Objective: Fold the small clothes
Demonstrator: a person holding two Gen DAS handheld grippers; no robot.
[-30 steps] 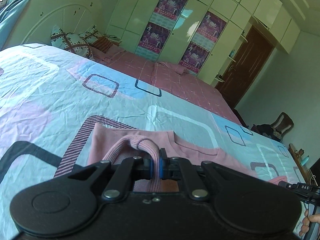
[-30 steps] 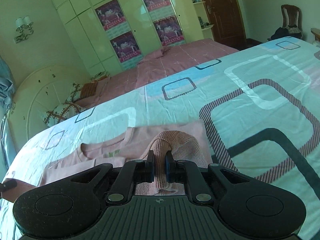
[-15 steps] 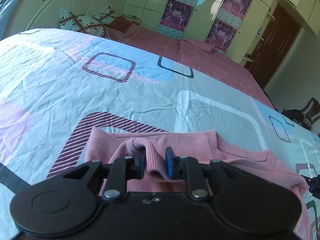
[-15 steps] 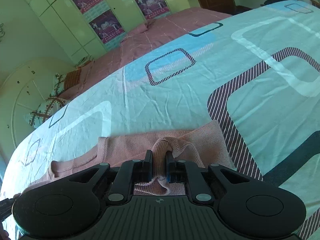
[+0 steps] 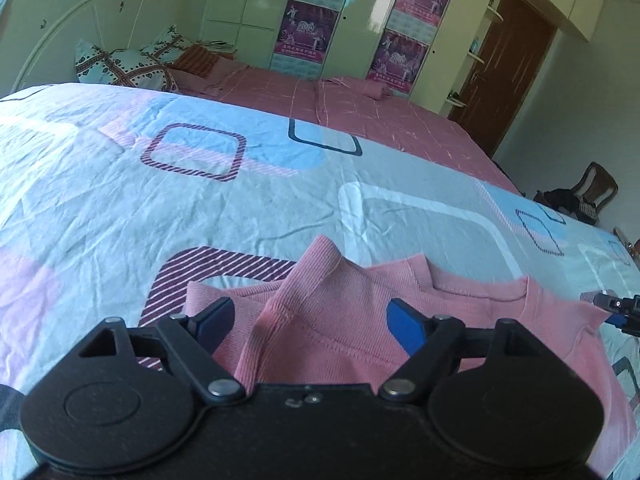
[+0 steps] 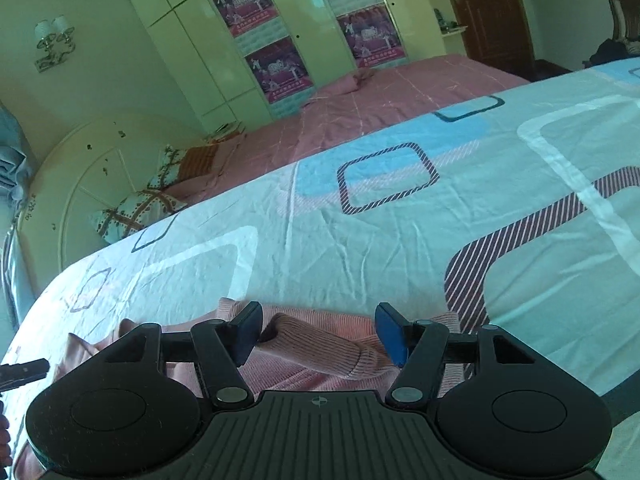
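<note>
A small pink ribbed top lies on the patterned bed sheet, its neckline toward the far side. My left gripper is open, its blue pads either side of a raised fold of the cloth, not pinching it. In the right wrist view the same pink top lies with a rolled cuff between the fingers. My right gripper is open, just above the cloth. The right gripper's tip shows at the right edge of the left wrist view.
The sheet has blue, white and striped squares and many creases. A pink bedspread lies beyond it, with pillows at the white headboard. Wardrobes with posters, a brown door and a chair stand behind.
Both grippers were shut on pinched folds of the pink top and have opened, letting it go. The cloth has dropped onto the sheet, and both grippers sit lower and nearer it.
</note>
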